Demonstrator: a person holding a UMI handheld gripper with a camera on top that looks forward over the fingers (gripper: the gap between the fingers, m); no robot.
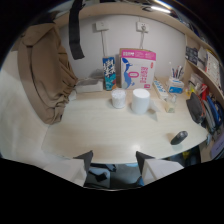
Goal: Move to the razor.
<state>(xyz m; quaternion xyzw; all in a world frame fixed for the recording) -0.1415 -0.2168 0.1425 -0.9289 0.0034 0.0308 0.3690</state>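
I am holding my gripper (114, 159) with fingers spread and empty over the pale wooden desk (100, 132). What seems the small dark oval razor (178, 137) is lying well ahead to the right, near the desk's edge. Approaching carelessly, I am risking nudging it off.

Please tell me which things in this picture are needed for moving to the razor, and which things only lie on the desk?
For the job:
- razor, the dark thing near the desk's edge, far ahead of the fingers
- gripper, jaws open, nothing between them

Just lying about:
- two white rolls
- pink and white box
- blue carton
- brown cloth
- cup with pens
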